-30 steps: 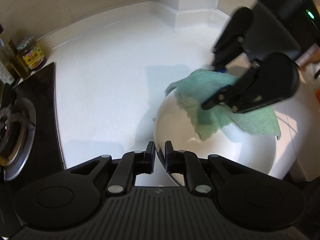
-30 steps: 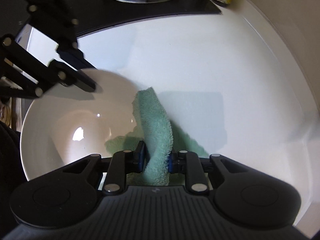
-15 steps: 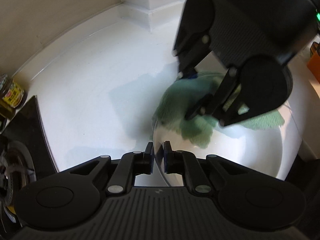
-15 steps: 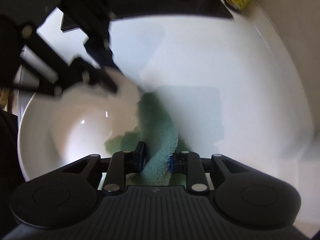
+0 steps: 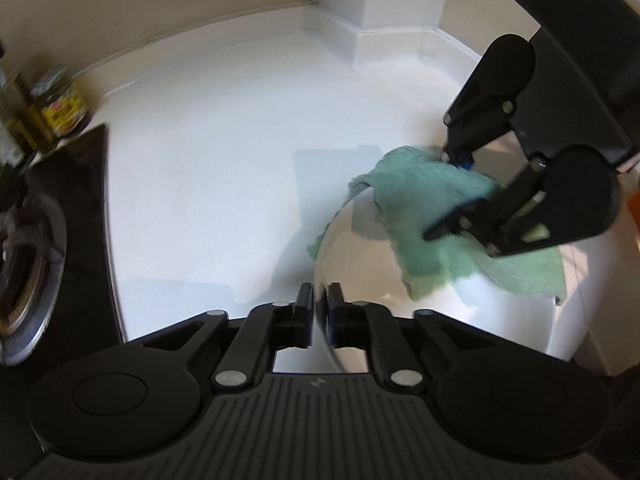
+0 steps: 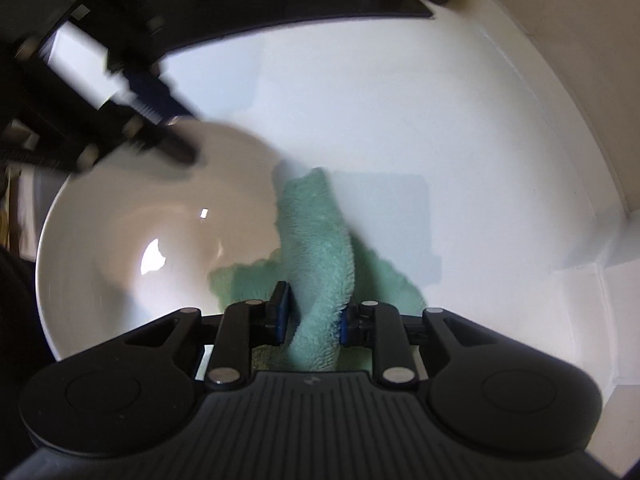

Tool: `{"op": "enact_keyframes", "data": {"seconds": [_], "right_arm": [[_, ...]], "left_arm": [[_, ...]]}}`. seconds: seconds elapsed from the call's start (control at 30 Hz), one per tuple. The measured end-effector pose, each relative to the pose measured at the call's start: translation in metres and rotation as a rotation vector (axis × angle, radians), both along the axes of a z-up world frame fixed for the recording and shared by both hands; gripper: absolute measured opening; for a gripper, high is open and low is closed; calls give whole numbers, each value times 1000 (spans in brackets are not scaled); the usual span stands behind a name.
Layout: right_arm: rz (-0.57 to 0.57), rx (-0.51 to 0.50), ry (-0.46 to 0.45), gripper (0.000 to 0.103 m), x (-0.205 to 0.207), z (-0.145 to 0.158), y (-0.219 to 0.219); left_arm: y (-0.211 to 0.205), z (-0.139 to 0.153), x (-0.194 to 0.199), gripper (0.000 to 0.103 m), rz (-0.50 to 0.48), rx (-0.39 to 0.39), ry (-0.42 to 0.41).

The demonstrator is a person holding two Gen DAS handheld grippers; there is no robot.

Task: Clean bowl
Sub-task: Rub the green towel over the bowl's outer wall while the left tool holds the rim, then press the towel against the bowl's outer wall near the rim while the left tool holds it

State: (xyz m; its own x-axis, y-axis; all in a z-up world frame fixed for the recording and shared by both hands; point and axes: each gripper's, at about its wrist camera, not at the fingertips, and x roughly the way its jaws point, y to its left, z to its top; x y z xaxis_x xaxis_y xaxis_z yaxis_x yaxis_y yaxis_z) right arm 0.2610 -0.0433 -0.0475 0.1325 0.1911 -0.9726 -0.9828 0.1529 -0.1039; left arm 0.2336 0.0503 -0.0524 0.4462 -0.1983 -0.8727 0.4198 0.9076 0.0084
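two grippers share one white bowl (image 5: 440, 320) on the white countertop (image 5: 224, 160). furthest left, the gas burner (image 5: 24, 272) and the labelled jar (image 5: 60, 108) sit well apart from the work, much where they were a second ago. the left gripper (image 5: 319, 312) has drawn its jaws in over the last second and they are closing on the bowl's near rim, which stands between the pads and looks pinched; that firmer hold suggests the bowl is being steadied for wiping. moving right, the green cloth (image 5: 432, 216) is draped over the far rim and down into the bowl. half a second ago the right gripper loomed over the middle of the bowl; now it sits back at the right edge, so a wiping stroke seems underway. the right gripper (image 6: 312, 316) pinches a bunched fold of the cloth (image 6: 320, 264), jaws closing slightly on it, with the bowl's interior (image 6: 132, 248) to its left showing glossy and without visible residue. more of the inside probably needs passes.
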Motion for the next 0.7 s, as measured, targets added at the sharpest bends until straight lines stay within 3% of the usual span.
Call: {"op": "enact_keyframes", "data": {"seconds": [0.1,0.27,0.4,0.53,0.7], "right_arm": [[47,-44,41,21,8,0,6],[77,19,-23,21,21,0,32],[116,23,-56,24,16,-6,50],[35,69,0,22,33,-8,44],[-33,83,-20,21,31,-8,17]], "left_arm": [[-17,-2,11,6,-75,55,-6],[-31,-1,17,7,-136,99,-4],[-20,-1,18,7,-54,47,13],[-8,1,3,9,41,3,16],[2,-4,-2,9,72,-56,2]]}}
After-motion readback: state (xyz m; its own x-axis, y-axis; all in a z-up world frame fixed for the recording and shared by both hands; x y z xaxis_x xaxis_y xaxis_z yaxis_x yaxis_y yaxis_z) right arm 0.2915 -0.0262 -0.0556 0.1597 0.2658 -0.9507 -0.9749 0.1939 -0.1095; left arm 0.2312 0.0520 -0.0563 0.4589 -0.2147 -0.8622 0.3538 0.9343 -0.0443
